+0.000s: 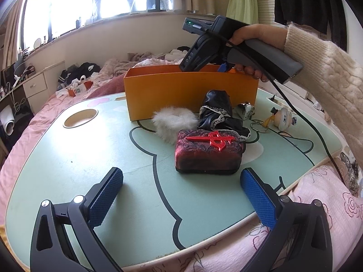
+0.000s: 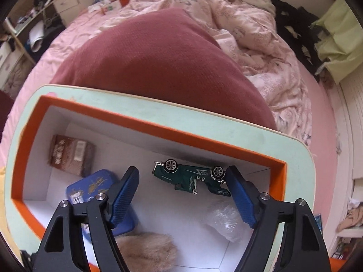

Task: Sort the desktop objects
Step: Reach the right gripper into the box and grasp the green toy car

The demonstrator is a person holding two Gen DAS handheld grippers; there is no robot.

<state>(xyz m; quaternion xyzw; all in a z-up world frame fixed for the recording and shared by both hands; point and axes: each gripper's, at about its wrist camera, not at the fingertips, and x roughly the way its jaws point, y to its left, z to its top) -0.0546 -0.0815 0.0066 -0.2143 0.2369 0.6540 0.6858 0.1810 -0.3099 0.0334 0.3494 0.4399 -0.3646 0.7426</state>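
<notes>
Two grippers at work, one drop into the orange box (image 1: 190,95) apparently just made.

Near to far from that box: the left gripper (image 1: 181,195) hangs well short of it, jaws apart and empty, with the red case (image 1: 208,151) between; the right gripper (image 2: 182,195) stands over the box, jaws apart, nothing clamped, the green toy car (image 2: 190,178) lying inside beneath. Next, likely fetching the red case.

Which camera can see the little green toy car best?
The right wrist view. It looks down into the orange box, where the green toy car lies on its side on the white floor, between the open fingers of the right gripper. The left wrist view shows only the box's outer wall, so the car is hidden.
</notes>
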